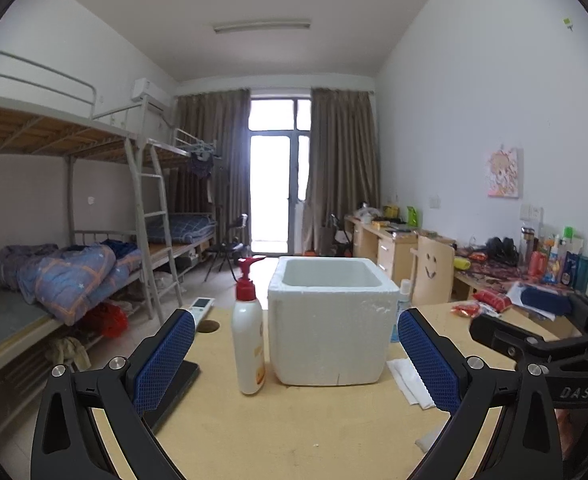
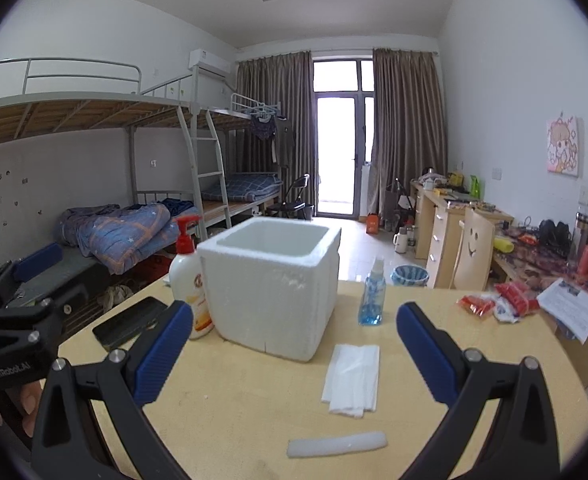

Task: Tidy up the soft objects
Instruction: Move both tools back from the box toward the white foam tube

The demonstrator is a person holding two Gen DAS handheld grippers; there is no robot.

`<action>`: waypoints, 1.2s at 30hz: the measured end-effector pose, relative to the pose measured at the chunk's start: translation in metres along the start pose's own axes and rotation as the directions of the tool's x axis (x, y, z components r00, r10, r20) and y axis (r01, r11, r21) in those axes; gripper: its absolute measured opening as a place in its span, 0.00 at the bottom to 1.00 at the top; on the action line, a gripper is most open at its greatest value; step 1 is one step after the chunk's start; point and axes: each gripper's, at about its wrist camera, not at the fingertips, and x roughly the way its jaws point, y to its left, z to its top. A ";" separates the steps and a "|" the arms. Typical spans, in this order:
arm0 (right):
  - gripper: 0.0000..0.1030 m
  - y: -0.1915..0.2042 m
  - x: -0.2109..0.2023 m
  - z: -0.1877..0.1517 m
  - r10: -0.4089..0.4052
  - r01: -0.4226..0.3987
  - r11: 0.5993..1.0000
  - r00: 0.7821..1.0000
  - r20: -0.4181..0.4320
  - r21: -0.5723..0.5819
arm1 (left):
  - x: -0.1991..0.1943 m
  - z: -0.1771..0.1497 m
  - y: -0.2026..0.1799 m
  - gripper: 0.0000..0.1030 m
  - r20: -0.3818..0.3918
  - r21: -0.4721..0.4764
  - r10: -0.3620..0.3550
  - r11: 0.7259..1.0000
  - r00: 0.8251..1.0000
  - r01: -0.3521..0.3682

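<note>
A white foam box (image 1: 330, 320) (image 2: 273, 284) stands open-topped on the wooden table (image 2: 233, 400). A folded white tissue (image 2: 352, 378) (image 1: 410, 386) lies to its right. A white foam strip (image 2: 336, 443) lies nearer the front edge. My left gripper (image 1: 296, 360) is open and empty, hovering in front of the box. My right gripper (image 2: 294, 350) is open and empty, above the table before the box and tissue. The right gripper also shows at the right of the left wrist view (image 1: 534, 336), and the left gripper at the left of the right wrist view (image 2: 33, 288).
A white lotion bottle (image 1: 247, 336) (image 2: 189, 284) with a red pump stands left of the box. A black phone (image 2: 129, 322) lies at the table's left. A blue spray bottle (image 2: 372, 296) stands right of the box. Red snack packets (image 2: 494, 304) lie far right.
</note>
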 end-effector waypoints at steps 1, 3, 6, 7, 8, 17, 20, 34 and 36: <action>1.00 -0.001 0.000 -0.004 0.008 -0.008 1.000 1.000 -0.004 0.007 | -0.002 -0.004 0.000 0.99 0.009 -0.006 0.012 1.000 1.000 -0.012; 1.00 -0.001 0.000 -0.013 0.014 -0.013 1.000 1.000 -0.017 0.023 | -0.004 -0.009 0.002 0.99 0.017 -0.009 0.021 1.000 1.000 -0.021; 1.00 -0.002 0.002 -0.023 0.016 -0.015 0.999 0.999 -0.031 0.028 | -0.005 -0.017 0.004 0.99 0.017 -0.022 0.030 0.999 0.999 -0.030; 1.00 -0.002 0.002 -0.026 0.016 -0.015 0.999 0.999 -0.031 0.029 | -0.006 -0.021 0.003 0.99 0.018 -0.021 0.026 0.999 1.000 -0.025; 1.00 -0.003 0.002 -0.029 0.017 -0.016 0.999 0.999 -0.033 0.031 | -0.006 -0.023 0.002 0.99 0.020 -0.016 0.026 1.000 0.999 -0.026; 1.00 -0.003 0.003 -0.053 0.017 -0.015 0.999 0.999 -0.048 0.028 | -0.007 -0.044 -0.002 0.99 0.010 0.011 0.031 0.999 0.999 -0.031; 1.00 -0.005 0.004 -0.057 0.029 -0.027 0.999 0.998 -0.061 0.036 | -0.007 -0.051 -0.001 0.99 -0.011 0.011 0.035 0.999 0.999 -0.035; 1.00 -0.029 -0.012 -0.070 -0.041 0.045 0.997 0.997 -0.066 0.058 | -0.002 -0.057 -0.027 0.99 -0.064 0.013 -0.073 0.997 0.995 0.074; 1.00 -0.037 -0.018 -0.073 -0.063 0.067 0.996 0.996 -0.064 0.065 | 0.000 -0.058 -0.035 0.99 -0.075 0.019 -0.096 0.995 0.993 0.098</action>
